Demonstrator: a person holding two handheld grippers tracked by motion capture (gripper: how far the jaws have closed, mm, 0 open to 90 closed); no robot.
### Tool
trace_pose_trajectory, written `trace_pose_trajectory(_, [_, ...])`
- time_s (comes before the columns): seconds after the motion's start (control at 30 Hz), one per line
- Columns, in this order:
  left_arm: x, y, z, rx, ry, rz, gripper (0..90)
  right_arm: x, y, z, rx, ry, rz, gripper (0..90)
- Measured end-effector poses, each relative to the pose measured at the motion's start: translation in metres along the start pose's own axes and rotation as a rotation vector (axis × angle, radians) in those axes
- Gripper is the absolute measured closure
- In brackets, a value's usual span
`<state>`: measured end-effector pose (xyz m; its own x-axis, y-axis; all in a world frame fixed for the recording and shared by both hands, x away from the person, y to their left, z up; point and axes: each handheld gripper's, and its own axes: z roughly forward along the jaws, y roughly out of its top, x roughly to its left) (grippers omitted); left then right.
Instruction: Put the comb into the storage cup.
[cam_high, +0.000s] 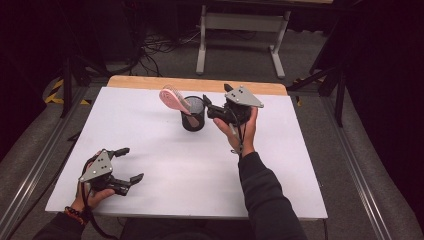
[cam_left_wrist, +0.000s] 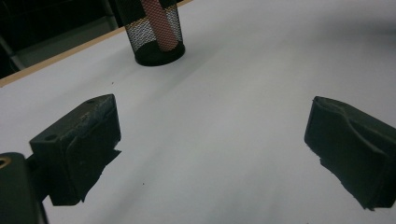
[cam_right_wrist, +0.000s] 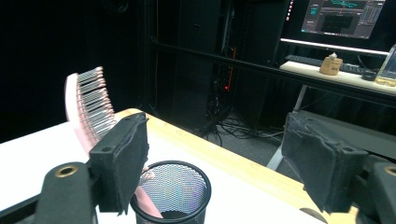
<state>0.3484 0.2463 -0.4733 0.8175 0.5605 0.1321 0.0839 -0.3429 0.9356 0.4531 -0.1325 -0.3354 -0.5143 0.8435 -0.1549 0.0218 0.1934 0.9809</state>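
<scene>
A black mesh cup (cam_high: 193, 122) stands toward the back of the white tabletop (cam_high: 200, 175). A pink hairbrush (cam_high: 175, 100) stands handle-down in it, its bristled head leaning out to the left. My right gripper (cam_high: 207, 107) hovers just right of the cup's rim, open, with nothing between its pads. The right gripper view looks over the cup (cam_right_wrist: 175, 191), with the brush (cam_right_wrist: 91, 107) behind the left jaw. My left gripper (cam_high: 131, 164) rests open near the front left corner. Its view has the cup (cam_left_wrist: 156, 42) and the brush handle (cam_left_wrist: 159, 23) far ahead.
A wooden strip (cam_high: 195, 84) borders the table's far edge. Beyond it are a white desk frame (cam_high: 240, 22) and cables on the floor. A lit monitor (cam_right_wrist: 343, 16) and a desk stand behind the table in the right gripper view. Metal rails run along both table sides.
</scene>
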Motion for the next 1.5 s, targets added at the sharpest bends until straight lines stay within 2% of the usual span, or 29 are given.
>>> trace_pose_trajectory(0.4, [0.000,0.000,0.001,0.008,-0.007,-0.001,4.4,-0.001,0.001,-0.003,0.028,-0.022,-0.047,11.9])
trace_pose_trajectory(0.73, [0.000,0.000,0.002,0.014,-0.006,0.000,4.5,-0.004,0.003,-0.010,0.027,-0.025,-0.069,6.4])
trace_pose_trajectory(1.5, [0.000,0.000,0.002,0.013,-0.004,0.002,4.4,-0.006,0.007,-0.032,0.020,-0.033,-0.123,6.4])
